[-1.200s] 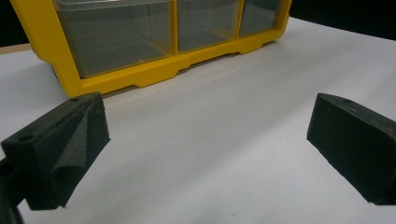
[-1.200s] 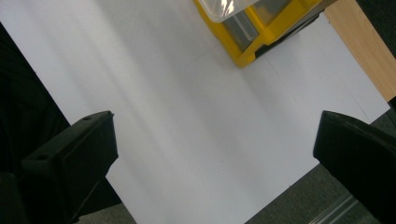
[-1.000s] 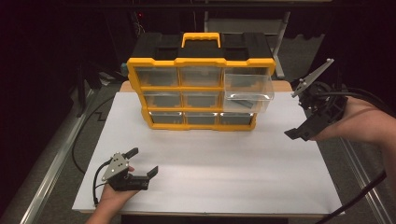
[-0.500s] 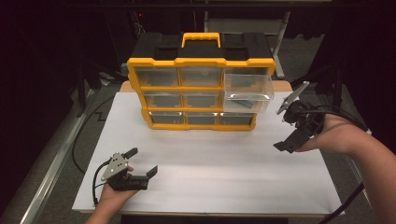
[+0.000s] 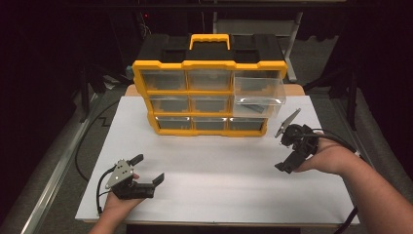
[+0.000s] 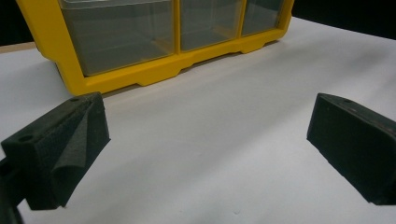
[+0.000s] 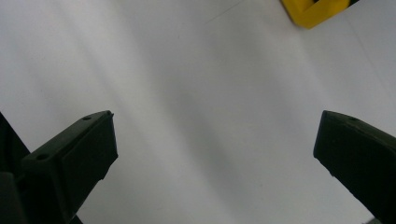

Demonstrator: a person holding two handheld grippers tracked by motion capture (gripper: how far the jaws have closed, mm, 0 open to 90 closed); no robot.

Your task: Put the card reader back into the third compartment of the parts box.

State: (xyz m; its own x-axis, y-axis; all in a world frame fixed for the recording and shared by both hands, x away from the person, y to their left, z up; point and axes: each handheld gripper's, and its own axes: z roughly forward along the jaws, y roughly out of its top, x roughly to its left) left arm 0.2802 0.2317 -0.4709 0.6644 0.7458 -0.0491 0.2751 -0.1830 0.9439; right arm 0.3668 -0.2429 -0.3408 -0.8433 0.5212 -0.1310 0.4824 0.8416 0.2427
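Note:
A yellow organiser (image 5: 209, 66) with a black top, a yellow handle and clear drawers stands at the back of the white tabletop (image 5: 219, 170). Its top right drawer (image 5: 258, 92) is pulled out, with something dark lying in it. My left gripper (image 5: 149, 168) rests open at the front left, with nothing between its jaws; it faces the organiser's bottom row (image 6: 140, 70). My right gripper (image 5: 284, 151) hovers open just right of the organiser's bottom right corner (image 7: 313, 11), pointing down at bare tabletop. In both gripper views the jaws stand wide apart: left gripper (image 6: 205, 149), right gripper (image 7: 215, 158).
A wooden board edge (image 5: 130, 90) shows behind the white top. Metal rails (image 5: 53, 175) run along the table's left side and cables (image 5: 90, 141) trail there. Dark stands and floor surround the table.
My right gripper has come in from the table's right edge, moving left and towards the person, closer to the organiser's lower right corner. The left gripper has stayed put.

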